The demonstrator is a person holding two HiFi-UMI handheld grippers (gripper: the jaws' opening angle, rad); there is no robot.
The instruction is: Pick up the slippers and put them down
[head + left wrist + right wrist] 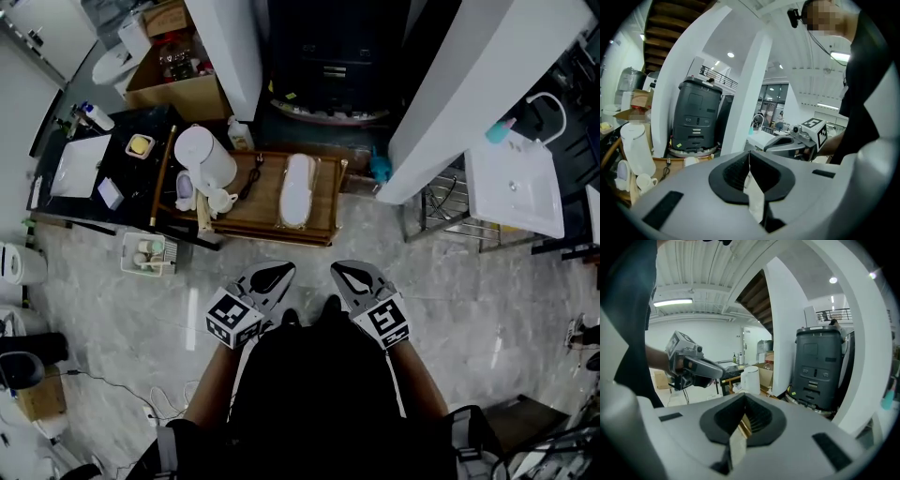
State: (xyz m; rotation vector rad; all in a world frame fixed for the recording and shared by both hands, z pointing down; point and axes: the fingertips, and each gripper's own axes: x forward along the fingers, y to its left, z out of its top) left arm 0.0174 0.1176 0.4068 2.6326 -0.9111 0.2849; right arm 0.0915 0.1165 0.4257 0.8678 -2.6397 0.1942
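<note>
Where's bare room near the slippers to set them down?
The marble floor in front of the wooden table is bare, from the white basket across to the wire rack. The table's left end is crowded: kettle, cups and cable sit beside the slippers.

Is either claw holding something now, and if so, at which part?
Nothing is held: the left claw and the right claw are both shut and empty.
</note>
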